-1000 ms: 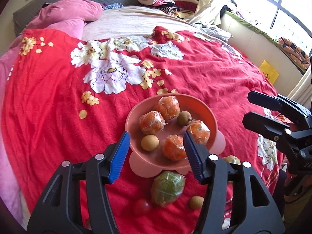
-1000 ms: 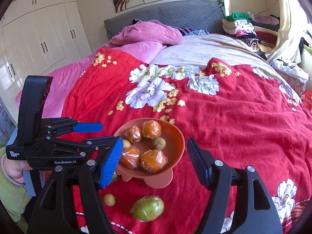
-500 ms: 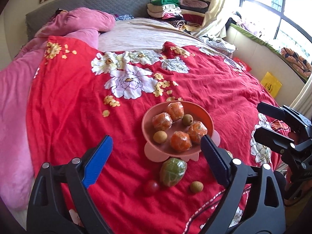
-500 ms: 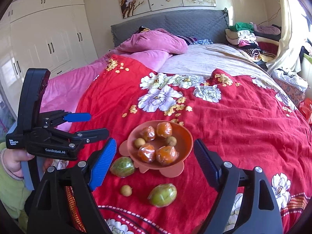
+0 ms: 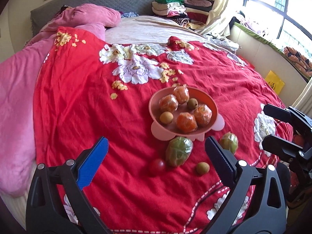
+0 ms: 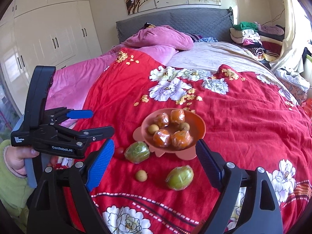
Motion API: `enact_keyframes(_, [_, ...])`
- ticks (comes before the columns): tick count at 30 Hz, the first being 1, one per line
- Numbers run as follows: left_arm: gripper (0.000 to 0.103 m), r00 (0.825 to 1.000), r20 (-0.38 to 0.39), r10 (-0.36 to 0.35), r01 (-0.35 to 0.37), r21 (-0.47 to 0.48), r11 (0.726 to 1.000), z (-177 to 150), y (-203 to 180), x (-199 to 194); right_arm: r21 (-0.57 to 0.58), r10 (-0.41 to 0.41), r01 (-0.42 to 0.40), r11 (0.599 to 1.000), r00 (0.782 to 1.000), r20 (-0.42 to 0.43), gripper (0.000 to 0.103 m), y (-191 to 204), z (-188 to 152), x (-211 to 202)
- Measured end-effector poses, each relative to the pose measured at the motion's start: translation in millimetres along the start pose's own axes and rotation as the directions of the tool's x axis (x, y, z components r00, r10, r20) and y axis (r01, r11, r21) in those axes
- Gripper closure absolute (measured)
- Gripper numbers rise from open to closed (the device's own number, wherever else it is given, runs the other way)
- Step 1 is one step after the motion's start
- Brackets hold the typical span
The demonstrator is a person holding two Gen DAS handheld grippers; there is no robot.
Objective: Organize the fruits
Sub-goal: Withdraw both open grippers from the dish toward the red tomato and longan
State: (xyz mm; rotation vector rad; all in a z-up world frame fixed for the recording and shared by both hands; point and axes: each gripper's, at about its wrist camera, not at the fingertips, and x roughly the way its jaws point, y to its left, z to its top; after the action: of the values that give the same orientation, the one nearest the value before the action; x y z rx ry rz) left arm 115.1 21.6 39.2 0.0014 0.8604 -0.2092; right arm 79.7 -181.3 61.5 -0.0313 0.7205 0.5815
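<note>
While resting on red bedspread (image 5: 78, 97): pink bowl (image 5: 211, 101), four wrapped oranges and two small brown fruits inside. Just outside bowl's near rim: two wrapped green fruits (image 5: 178, 151), one tomato (image 5: 157, 165), one brown fruit (image 5: 202, 168). Left tongs (image 5: 156, 159) and right tongs (image 6: 155, 156): jaws opening, wide apart, nothing between. Likely light, film slippery, flesh bruisable; best gripped across widest part.
</note>
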Motion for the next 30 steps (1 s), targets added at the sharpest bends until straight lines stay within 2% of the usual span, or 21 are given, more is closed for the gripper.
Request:
enact_keyframes(18, [0.01,0.998,-0.054,0.022,-0.022,0.001,1.0,-36.6,9.9,5.5,-0.004,0.018,-0.018,1.0,0.998,-0.054,0.018,13.7,-26.7,11.6])
enact_keyframes(25, [0.01,0.993,-0.094,0.067,-0.065,0.018,0.998,-52.1,15.9,14.8,-0.034,0.016,-0.019,0.999,0.995,-0.103,0.018,24.1,-38.8,23.6])
enact_keyframes(30, [0.01,0.992,-0.112,0.059,-0.057,0.017,0.998,-55.8,19.9,20.4,-0.057,0.012,-0.021,0.998,0.988,-0.153,0.018,30.0,-50.6,39.3])
